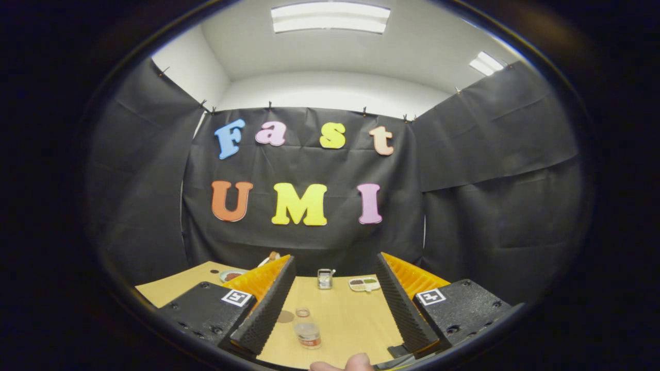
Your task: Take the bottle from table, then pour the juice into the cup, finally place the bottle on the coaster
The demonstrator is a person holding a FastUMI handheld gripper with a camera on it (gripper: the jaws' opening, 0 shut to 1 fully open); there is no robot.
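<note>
Presently: gripper (330,293), jaws spread wide, nothing held or touched. Bottle (307,328), clear, label band, upright on the wooden table (350,319), between the fingers, nearer the left one. Round coaster (285,316) just left of the bottle, partly behind that finger. Beyond the bottle, at the table's far edge: small metal rack (325,279), two-compartment dish (364,283), bowl (232,275). Fingertip (356,363) nearer than the bottle.
</note>
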